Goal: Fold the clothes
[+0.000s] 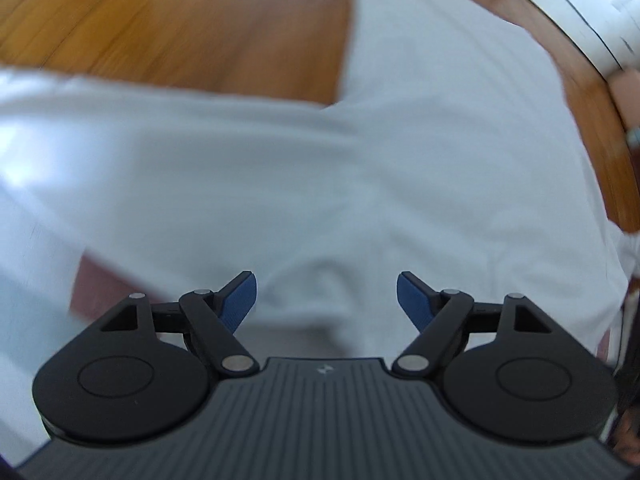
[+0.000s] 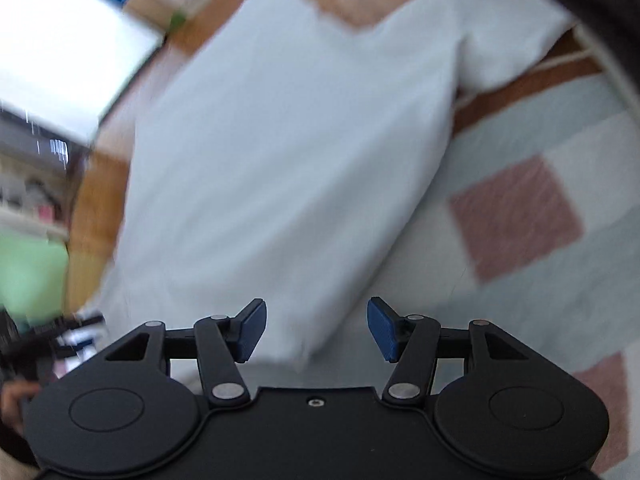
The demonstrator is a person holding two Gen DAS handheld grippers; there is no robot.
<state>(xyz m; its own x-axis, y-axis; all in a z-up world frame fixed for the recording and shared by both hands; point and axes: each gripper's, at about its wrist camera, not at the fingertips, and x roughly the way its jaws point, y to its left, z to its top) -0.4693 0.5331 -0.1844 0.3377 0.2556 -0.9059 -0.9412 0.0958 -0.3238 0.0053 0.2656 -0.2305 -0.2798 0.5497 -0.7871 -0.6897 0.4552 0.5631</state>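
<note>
Left wrist view is smeared by motion blur, so edges are soft. The left hand-held gripper (image 1: 326, 300) stands released, its two blue pads well apart with nothing between them. Ahead of and beneath it lies one white shirt (image 1: 320, 168), spread on the wooden bench (image 1: 180, 28); its left and right ends run out of frame. Beyond it to the right, a pale object at the bench's edge is too blurred to name.

In the right wrist view, also blurred, the right hand-held gripper (image 2: 316, 328) is likewise released and empty, pads apart. The same shirt (image 2: 280, 140) stretches ahead of it, one sleeve reaching forward-right. Right of the gripper lies a checked cloth (image 2: 520, 208) with two pinkish squares showing, cut off by the frame.
</note>
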